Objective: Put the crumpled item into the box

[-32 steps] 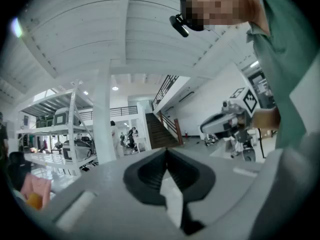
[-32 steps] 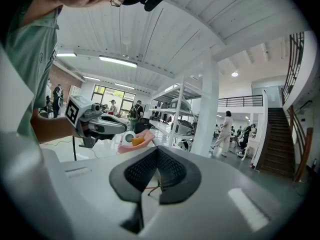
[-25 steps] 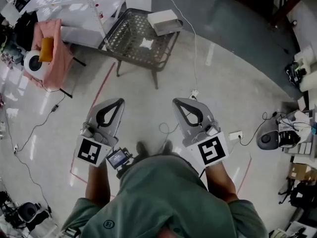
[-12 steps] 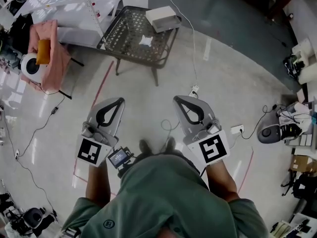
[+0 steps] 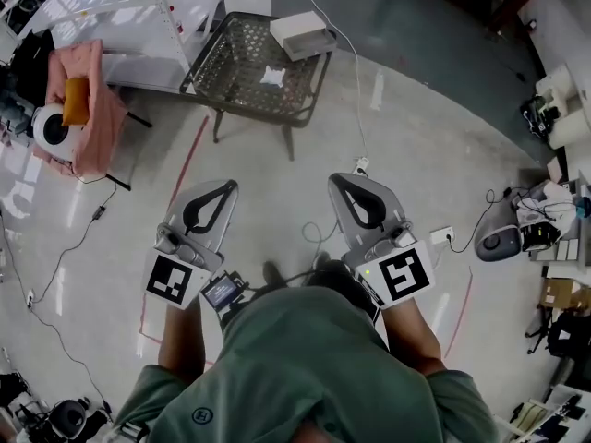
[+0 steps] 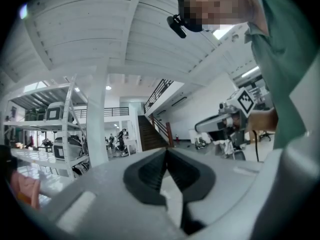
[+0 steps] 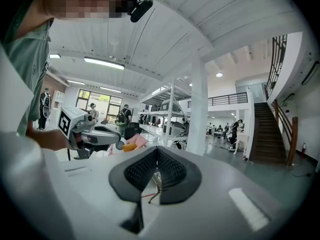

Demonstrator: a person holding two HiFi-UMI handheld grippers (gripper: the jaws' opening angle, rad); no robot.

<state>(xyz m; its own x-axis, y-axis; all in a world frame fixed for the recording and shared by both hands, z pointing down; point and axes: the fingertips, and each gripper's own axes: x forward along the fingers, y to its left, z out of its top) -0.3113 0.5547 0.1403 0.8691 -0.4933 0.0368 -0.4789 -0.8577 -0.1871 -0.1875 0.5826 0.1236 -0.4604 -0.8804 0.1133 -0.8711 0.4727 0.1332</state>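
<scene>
On the middle of the mesh surface point(image 5: 226, 74), slightly toward its right edge, lies the crumpled item point(image 5: 271, 75), a small white wad; the box point(image 5: 303, 35) sits at the far right corner of that same surface, just beyond the wad and apart from it. The wad is well ahead of both grippers, with bare floor between. It lies almost on the line that runs midway between them, so neither hand is clearly nearer; the left tongs point(image 5: 228, 185) point slightly rightward toward it and the right tongs point(image 5: 334, 179) slightly leftward. Both are clenched on nothing: the left gripper view shows the left tongs point(image 6: 166, 151) with tips pressed together, and the right gripper view shows the same for the right tongs point(image 7: 157, 151). The wad is too small and irregular here to give a sure long axis or heading; it looks roughly as broad as long. The box's long side runs along the far edge, tilted a little. Judging from this, the coming move is a straight approach to the near edge; the right hand would then have the shorter carry to the box.
</scene>
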